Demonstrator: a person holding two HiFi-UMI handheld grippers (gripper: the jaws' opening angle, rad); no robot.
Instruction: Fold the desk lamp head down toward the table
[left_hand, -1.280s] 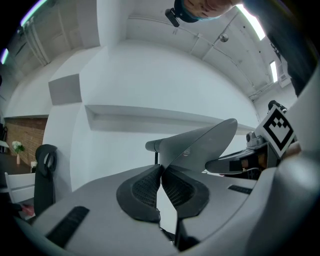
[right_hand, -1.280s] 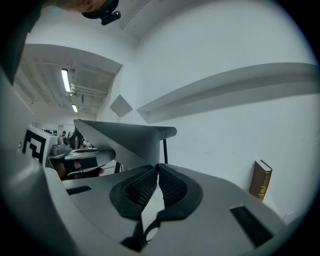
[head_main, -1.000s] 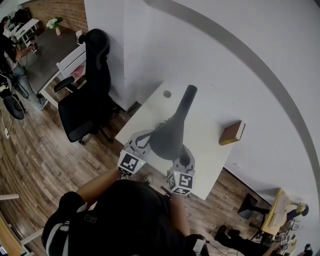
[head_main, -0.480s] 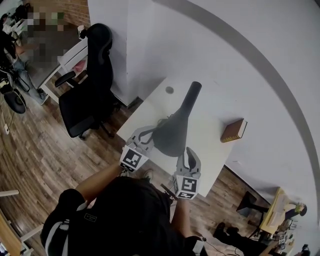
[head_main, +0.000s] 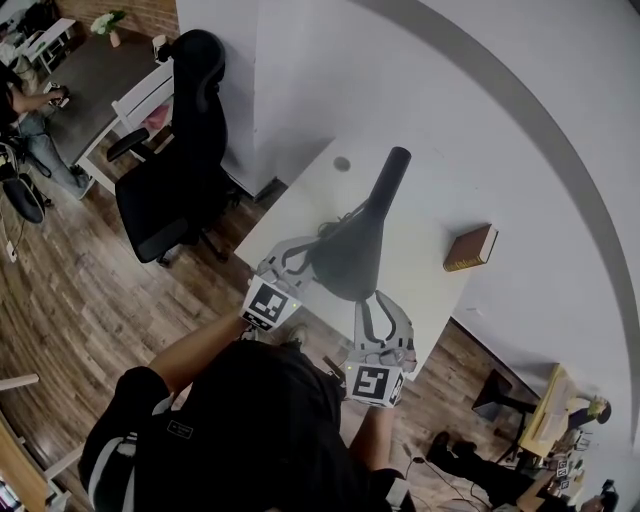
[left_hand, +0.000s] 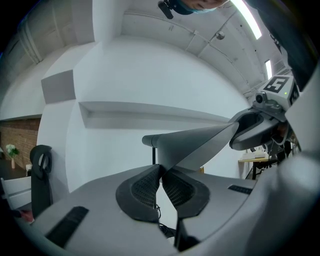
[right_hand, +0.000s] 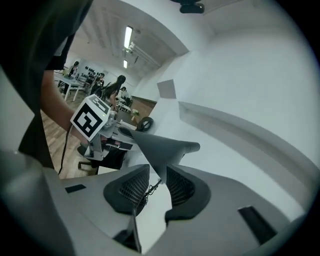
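White desk (head_main: 425, 225) against a white wall, seen from above. The lamp head (head_main: 350, 258), a dark grey cone, hangs over its near half. Its narrow neck (head_main: 388, 180) runs off toward 1 o'clock and its wide rim faces you at 6 o'clock.

Step in hand, as judged: the two-sided hold for folding the head, with one side of it loosening. Your left gripper (head_main: 308, 248) is pressed together on the rim at the cone's 9 o'clock side; its own view shows the thin edge running down into the seam between the pads. Your right gripper (head_main: 378, 303) sits at the rim's 5 o'clock with its jaws opening. Its own view shows the rim's edge standing in the gap, with neither pad pressing on it.

Whether the head has reached its lowest fold cannot be told. In the left gripper view it lies roughly level and seems clear of the desk.

Next move, as judged: if more fold is wanted, hold the left pinch firm and tip the wide end down toward the desk. Your right gripper should either stand clear of the rim or close on it again, since a thin rim can slip from a one-sided pinch.

A brown book (head_main: 471, 248) lies at 3 o'clock of the cone, well apart.
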